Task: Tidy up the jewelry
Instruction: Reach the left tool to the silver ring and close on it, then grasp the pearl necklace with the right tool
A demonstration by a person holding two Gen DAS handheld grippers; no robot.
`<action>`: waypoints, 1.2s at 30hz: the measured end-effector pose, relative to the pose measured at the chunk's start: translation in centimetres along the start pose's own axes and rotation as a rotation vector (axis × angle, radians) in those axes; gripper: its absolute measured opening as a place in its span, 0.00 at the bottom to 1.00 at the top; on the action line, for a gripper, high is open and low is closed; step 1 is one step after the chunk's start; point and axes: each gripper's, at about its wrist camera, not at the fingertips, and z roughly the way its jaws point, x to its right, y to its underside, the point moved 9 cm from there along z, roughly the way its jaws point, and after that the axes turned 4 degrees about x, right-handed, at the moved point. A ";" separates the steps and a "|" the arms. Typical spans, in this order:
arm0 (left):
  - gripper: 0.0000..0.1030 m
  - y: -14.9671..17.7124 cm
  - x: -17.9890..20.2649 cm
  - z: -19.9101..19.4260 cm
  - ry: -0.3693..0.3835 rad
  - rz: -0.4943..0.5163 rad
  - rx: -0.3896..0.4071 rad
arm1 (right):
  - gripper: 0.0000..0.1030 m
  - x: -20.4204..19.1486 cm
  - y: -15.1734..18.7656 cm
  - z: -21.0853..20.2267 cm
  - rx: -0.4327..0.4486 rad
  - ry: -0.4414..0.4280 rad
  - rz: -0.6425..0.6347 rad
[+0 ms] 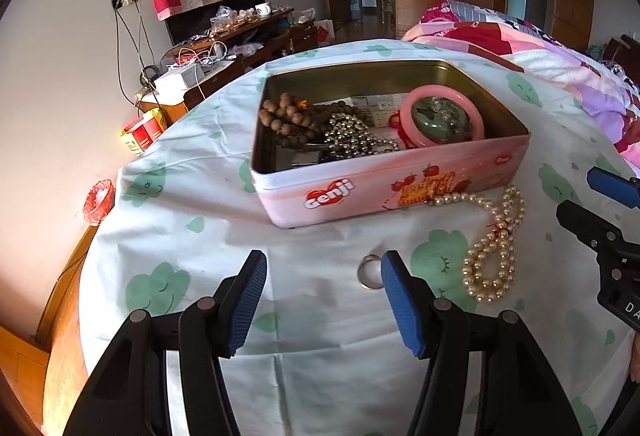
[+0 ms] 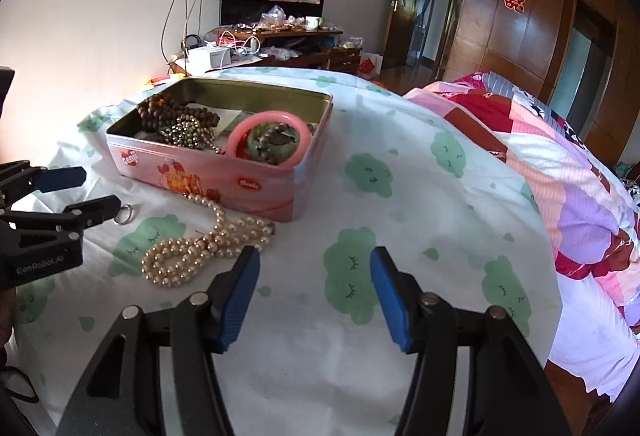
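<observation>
A pink "Genji" tin (image 1: 360,188) (image 2: 260,172) stands open on the cloud-print sheet. It holds brown wooden beads (image 1: 288,114), a silver bead chain (image 1: 348,136), a pink bangle (image 1: 476,112) and a green jade piece (image 1: 440,120). In front of the tin lie a pearl necklace (image 1: 494,248) (image 2: 192,252) and a silver ring (image 1: 370,272) (image 2: 126,214). My left gripper (image 1: 324,264) (image 2: 98,190) is open, and the ring sits just inside its right finger, partly hidden by it. My right gripper (image 2: 315,258) (image 1: 578,194) is open over bare sheet, its left finger beside the pearls.
A pink and red patchwork quilt (image 2: 560,176) is bunched on the right of the bed. The bed's wooden edge (image 1: 64,316) drops off at the left. A cluttered dresser (image 2: 280,32) and wooden wardrobe doors (image 2: 520,28) stand behind.
</observation>
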 end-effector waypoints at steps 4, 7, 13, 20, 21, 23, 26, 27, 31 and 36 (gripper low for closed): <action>0.58 0.0 0.6 0.3 0.006 0.019 -0.015 | 0.58 0.0 0.0 0.0 0.001 0.003 0.001; 0.58 0.4 1.0 0.6 0.026 0.030 -0.041 | 0.58 0.1 0.0 -0.1 0.004 0.009 -0.011; 0.36 0.6 1.7 0.6 0.094 0.040 -0.044 | 0.58 0.2 0.0 -0.2 0.005 0.012 -0.016; 0.17 0.8 1.2 0.3 0.117 0.002 -0.039 | 0.58 0.0 0.1 -0.2 0.006 0.013 -0.022; 0.17 0.9 0.8 0.3 0.111 -0.007 -0.039 | 0.58 0.1 0.1 -0.3 0.007 0.013 -0.022; 0.17 1.1 0.0 0.2 0.107 -0.035 -0.044 | 0.58 0.0 0.1 -0.2 0.005 0.014 -0.022; 0.17 1.4 -1.0 0.0 0.101 -0.060 -0.043 | 0.58 0.0 0.1 -0.2 0.006 0.012 -0.020; 0.17 1.4 -1.3 -0.1 0.094 -0.065 -0.040 | 0.58 -0.1 0.1 -0.2 0.002 0.004 -0.015; 0.17 1.4 -2.0 0.0 0.056 -0.059 -0.027 | 0.58 -1.0 -0.2 0.0 -0.008 -0.034 -0.006; 0.17 1.6 -2.7 0.1 0.048 -0.066 -0.021 | 0.58 -3.0 -1.2 0.4 -0.024 -0.089 -0.022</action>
